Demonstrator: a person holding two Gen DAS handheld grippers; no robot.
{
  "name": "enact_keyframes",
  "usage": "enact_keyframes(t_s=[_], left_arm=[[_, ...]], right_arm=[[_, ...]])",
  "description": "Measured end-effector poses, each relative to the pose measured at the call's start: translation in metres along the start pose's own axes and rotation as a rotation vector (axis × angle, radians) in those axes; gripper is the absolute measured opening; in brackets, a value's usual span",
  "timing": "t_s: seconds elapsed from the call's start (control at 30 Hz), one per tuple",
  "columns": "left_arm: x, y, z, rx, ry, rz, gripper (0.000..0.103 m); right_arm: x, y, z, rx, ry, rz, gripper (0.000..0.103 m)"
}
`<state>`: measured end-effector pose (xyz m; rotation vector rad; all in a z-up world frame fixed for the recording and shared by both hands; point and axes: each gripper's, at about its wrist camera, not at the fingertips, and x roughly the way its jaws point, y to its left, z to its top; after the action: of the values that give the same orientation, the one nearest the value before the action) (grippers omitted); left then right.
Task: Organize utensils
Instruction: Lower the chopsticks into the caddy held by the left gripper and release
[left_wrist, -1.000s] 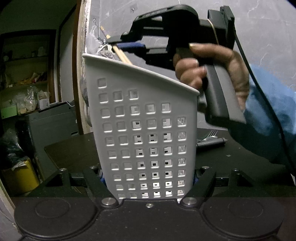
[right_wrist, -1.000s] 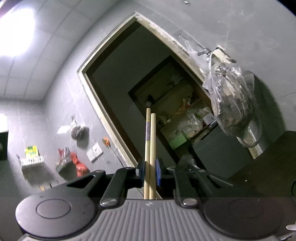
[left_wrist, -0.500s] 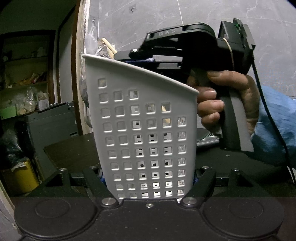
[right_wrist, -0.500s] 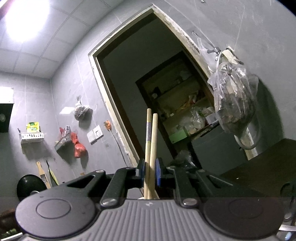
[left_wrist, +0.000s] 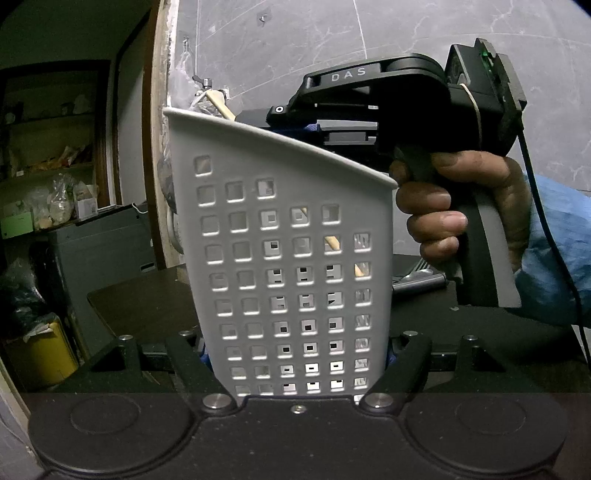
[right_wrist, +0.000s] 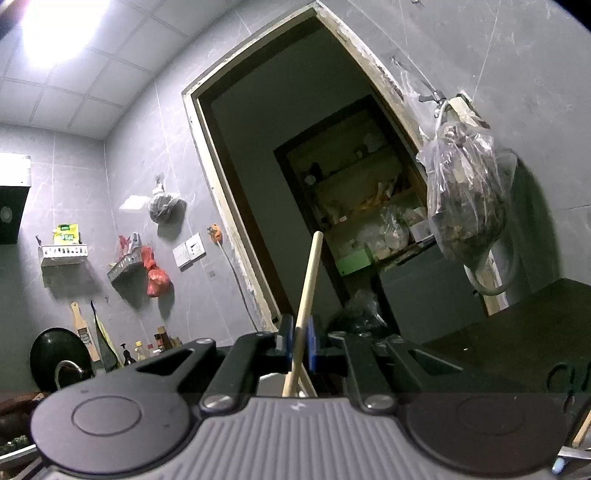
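A white perforated utensil holder (left_wrist: 288, 240) stands upright on the dark table, filling the left wrist view. My left gripper (left_wrist: 297, 354) is shut on its lower sides. Behind the holder's rim, a hand (left_wrist: 443, 206) holds my right gripper (left_wrist: 306, 127) level over the opening. A wooden chopstick (right_wrist: 308, 280) leans between its blue pads, and the gripper is shut on it. In the left wrist view the chopstick top (left_wrist: 219, 105) pokes above the rim, and lower parts show through the holes. The second chopstick is not visible between the pads.
A fork and other utensils (left_wrist: 417, 275) lie on the dark table (left_wrist: 147, 299) behind the holder. A filled plastic bag (right_wrist: 465, 206) hangs on the tiled wall by an open doorway. A yellow bin (left_wrist: 40, 354) sits low at the left.
My right gripper has sunk behind the holder's rim and rolled. Two upright chopsticks stood between its pads; now one leaning stick shows there, with wood visible through the holder's holes. My left gripper stayed still.
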<state>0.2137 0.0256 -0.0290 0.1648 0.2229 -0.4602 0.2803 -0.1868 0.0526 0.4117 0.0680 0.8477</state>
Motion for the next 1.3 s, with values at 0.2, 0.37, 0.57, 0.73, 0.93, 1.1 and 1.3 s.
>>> enact_keyframes(t_s=[0.2, 0.37, 0.57, 0.73, 0.93, 1.1, 1.3], left_arm=[[0.000, 0.000, 0.000, 0.001, 0.000, 0.001, 0.077], [0.000, 0.000, 0.000, 0.001, 0.001, 0.000, 0.077], [0.000, 0.000, 0.000, 0.001, 0.000, 0.000, 0.077], [0.000, 0.000, 0.000, 0.002, 0.001, 0.002, 0.077], [0.001, -0.002, 0.000, 0.007, 0.004, 0.002, 0.077], [0.000, -0.002, 0.000, 0.018, 0.006, 0.007, 0.077], [-0.001, -0.003, -0.001, 0.018, 0.004, 0.009, 0.077]], right_arm=[[-0.003, 0.001, -0.001, -0.011, 0.017, -0.001, 0.009], [-0.009, 0.004, 0.000, -0.052, 0.057, -0.009, 0.009], [-0.014, 0.010, 0.001, -0.103, 0.101, -0.019, 0.009], [-0.025, 0.024, -0.003, -0.197, 0.161, -0.038, 0.009], [-0.031, 0.044, -0.006, -0.293, 0.282, -0.057, 0.009], [-0.020, 0.059, -0.006, -0.325, 0.430, -0.077, 0.007], [-0.001, 0.071, 0.002, -0.333, 0.545, -0.096, 0.006]])
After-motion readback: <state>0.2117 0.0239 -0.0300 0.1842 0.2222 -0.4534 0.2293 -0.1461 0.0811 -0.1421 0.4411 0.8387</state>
